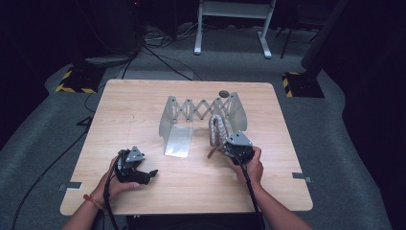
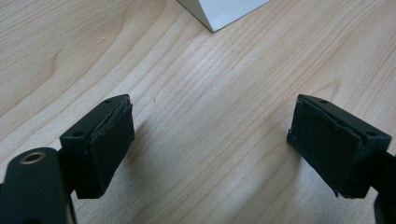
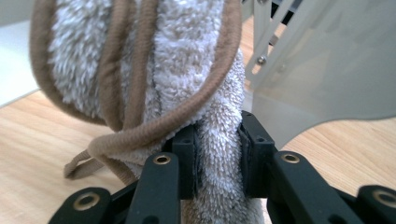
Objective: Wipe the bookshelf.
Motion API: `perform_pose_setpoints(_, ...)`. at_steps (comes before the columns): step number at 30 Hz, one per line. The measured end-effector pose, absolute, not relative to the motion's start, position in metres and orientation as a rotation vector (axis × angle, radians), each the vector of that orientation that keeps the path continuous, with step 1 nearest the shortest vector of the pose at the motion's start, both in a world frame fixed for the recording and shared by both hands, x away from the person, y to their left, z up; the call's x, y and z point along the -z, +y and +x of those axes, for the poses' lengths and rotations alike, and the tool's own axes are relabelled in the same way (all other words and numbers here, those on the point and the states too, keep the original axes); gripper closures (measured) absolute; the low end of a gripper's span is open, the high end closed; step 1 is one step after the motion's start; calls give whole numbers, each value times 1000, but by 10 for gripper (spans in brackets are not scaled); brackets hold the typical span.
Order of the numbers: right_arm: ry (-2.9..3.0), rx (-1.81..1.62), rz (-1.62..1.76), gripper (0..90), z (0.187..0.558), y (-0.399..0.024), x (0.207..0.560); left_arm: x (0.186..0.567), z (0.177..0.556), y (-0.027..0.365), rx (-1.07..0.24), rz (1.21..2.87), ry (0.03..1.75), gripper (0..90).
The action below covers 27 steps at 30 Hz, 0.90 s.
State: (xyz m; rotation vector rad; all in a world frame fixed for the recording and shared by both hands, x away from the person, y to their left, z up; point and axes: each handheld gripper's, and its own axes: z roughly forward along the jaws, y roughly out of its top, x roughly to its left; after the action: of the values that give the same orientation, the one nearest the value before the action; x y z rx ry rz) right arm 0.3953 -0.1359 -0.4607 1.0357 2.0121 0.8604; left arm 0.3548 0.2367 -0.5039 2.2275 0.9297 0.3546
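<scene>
Towel (image 3: 140, 70), a fluffy grey cloth edged in brown piping, was pinched in the closed right tool (image 3: 217, 154) just above the counter (image 1: 143, 120), beside the right panel of the folding metal rack (image 1: 203, 112). The step in hand looked like carrying it to the rack; the next move would likely call for lifting it over the rack's scissor bars. The left tool (image 2: 210, 140) hung wide open and empty over bare wood, nearer the person.

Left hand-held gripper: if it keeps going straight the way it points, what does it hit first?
Probably the bare wooden table: the left hand-held gripper is open and angled down at it. Beyond lies the metal rack's base plate.
</scene>
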Motion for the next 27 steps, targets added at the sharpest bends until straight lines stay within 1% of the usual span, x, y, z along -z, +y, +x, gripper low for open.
perform_pose_setpoints(3, 2005, -854, 1037, 722, 399, -135, 462, 504, 355, 236, -351, 2227, 928, 144)
perform_pose_setpoints(8, 1928, -946, 982, 722, 399, -128, 434, 504, 355, 236, -347, 2225, 923, 144)
perform_pose_setpoints(10, 1899, -969, 965, 722, 398, -126, 428, 504, 356, 236, -346, 2226, 921, 144)
perform_pose_setpoints(13, 1910, -982, 938, 721, 400, -119, 427, 504, 356, 237, -346, 2227, 919, 144)
perform_pose_setpoints(20, 2001, -1005, 854, 719, 406, -96, 445, 504, 356, 237, -345, 2227, 918, 144)
perform_pose_setpoints(27, 2149, -931, 829, 719, 409, -82, 483, 504, 356, 238, -350, 2235, 905, 145)
